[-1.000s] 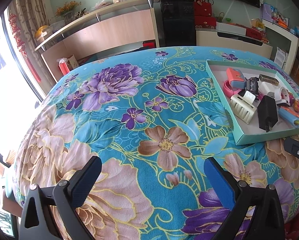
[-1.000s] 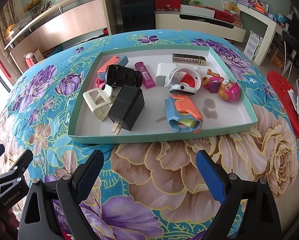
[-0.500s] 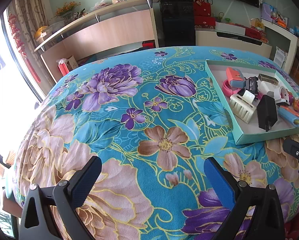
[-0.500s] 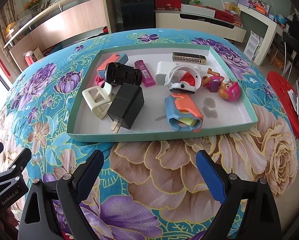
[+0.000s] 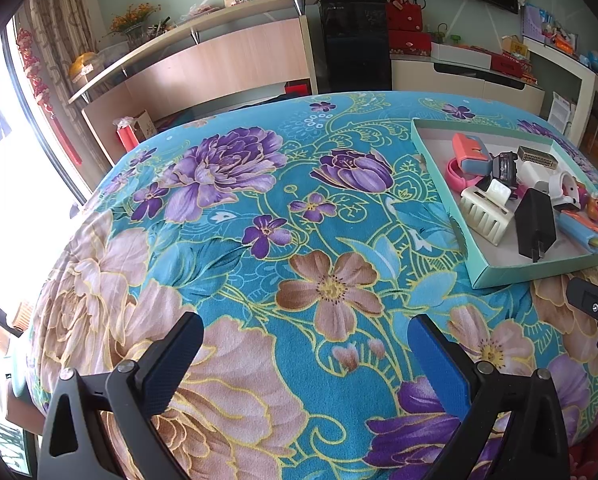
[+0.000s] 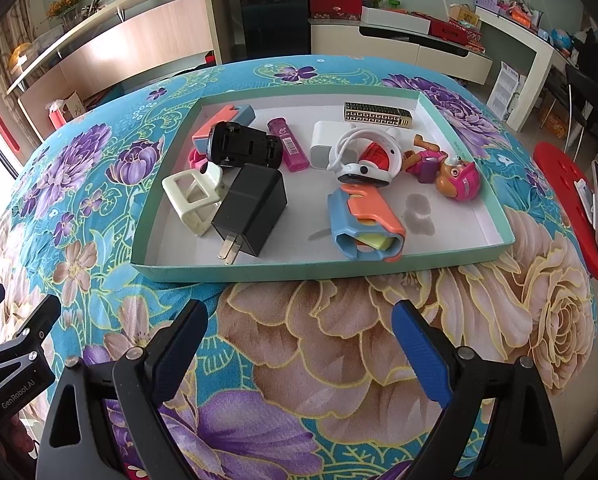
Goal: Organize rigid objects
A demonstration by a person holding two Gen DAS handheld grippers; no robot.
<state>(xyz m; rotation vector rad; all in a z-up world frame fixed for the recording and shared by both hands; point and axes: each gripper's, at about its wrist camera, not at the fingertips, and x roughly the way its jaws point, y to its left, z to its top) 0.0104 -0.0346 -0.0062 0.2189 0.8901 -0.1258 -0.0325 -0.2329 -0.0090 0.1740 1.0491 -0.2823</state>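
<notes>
A shallow teal tray (image 6: 331, 270) (image 5: 539, 272) lies on the flowered tablecloth and holds several small objects: a black plug adapter (image 6: 253, 210), a cream hair claw (image 6: 187, 196), a blue-and-orange case (image 6: 365, 224), a black toy car (image 6: 245, 146), a pink lighter (image 6: 289, 144), a white charger (image 6: 325, 144) and a toy pup figure (image 6: 457, 176). My right gripper (image 6: 299, 332) hangs open just in front of the tray's near wall, nothing between its fingers. Well left of the tray, my left gripper (image 5: 305, 344) is open over bare cloth.
The round table drops away at its edges on all sides. A red stool (image 6: 571, 204) with a phone on it stands to the right. Low cabinets and a black appliance (image 5: 355, 40) line the far wall.
</notes>
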